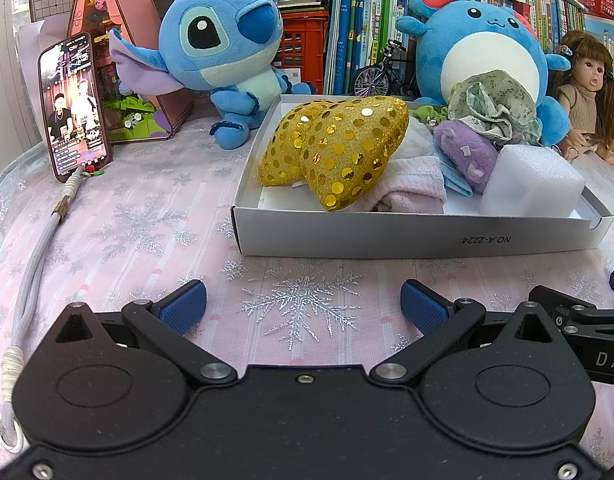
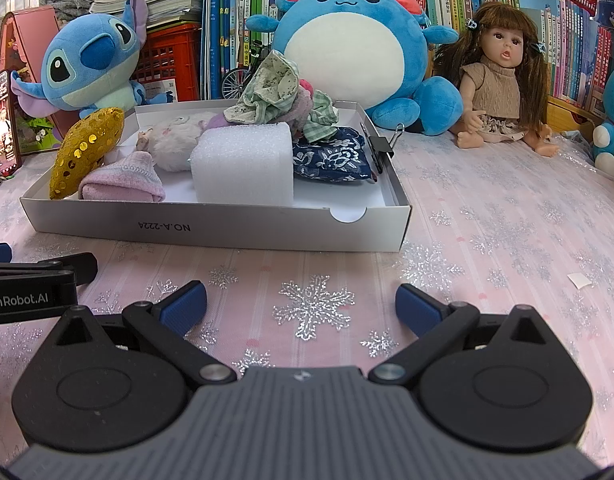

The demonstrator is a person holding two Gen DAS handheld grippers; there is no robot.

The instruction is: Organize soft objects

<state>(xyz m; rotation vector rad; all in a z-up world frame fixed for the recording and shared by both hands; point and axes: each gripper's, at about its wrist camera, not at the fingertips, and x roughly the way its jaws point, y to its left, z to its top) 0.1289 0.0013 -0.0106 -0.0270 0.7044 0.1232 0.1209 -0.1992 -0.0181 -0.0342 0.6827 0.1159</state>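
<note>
Soft objects: gold sequinned heart cushion (image 1: 339, 148), folded pink cloth (image 2: 123, 182), white foam block (image 2: 243, 164) and navy floral pouch (image 2: 331, 160) are sitting piled inside the shallow white cardboard box (image 2: 211, 232).
Left gripper (image 1: 303, 306): hovering spread wide, carrying nothing.
Right gripper (image 2: 301, 306): gaping too, seemingly pulled clear.

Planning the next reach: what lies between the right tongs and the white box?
Only bare snowflake tablecloth lies between the open right tongs and the white box, seen in the right wrist view.
</note>
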